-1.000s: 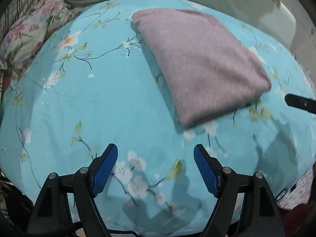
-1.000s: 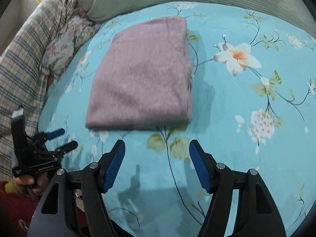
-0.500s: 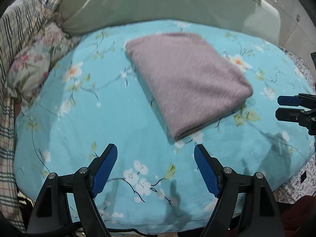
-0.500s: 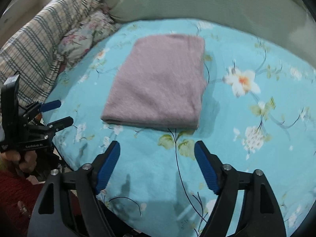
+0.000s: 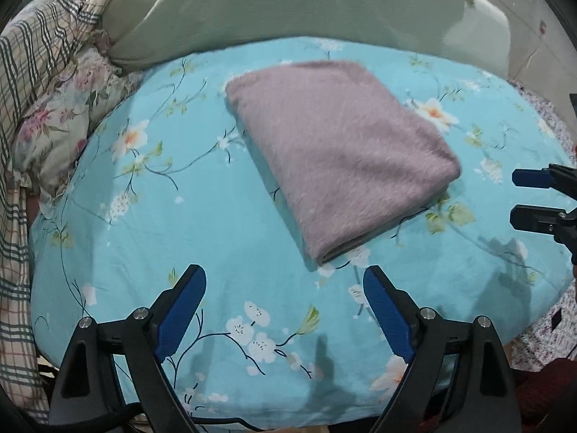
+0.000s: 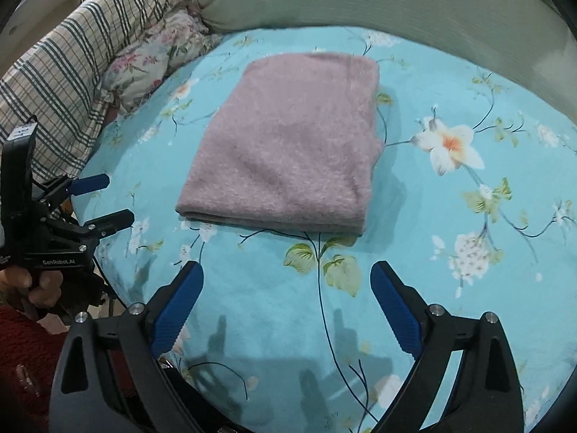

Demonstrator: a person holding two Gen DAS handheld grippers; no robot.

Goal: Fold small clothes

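Note:
A mauve fuzzy garment (image 5: 339,158) lies folded into a flat rectangle on the turquoise floral bed sheet (image 5: 151,223); it also shows in the right wrist view (image 6: 288,151). My left gripper (image 5: 285,310) is open and empty, held above the sheet's near edge, short of the garment. My right gripper (image 6: 286,306) is open and empty, also back from the garment's near folded edge. Each gripper shows in the other's view: the right one (image 5: 533,198) at the far right, the left one (image 6: 101,200) at the far left.
A pale green pillow or bolster (image 5: 252,11) lies along the far side of the bed. A plaid blanket (image 6: 72,57) and a floral pillow (image 5: 57,122) are piled at the left. The sheet's front edge (image 5: 324,411) drops off just below the grippers.
Both grippers have pulled back and up from the garment, so more of the bed and the pillows shows. The garment lies as before. Both stay open.

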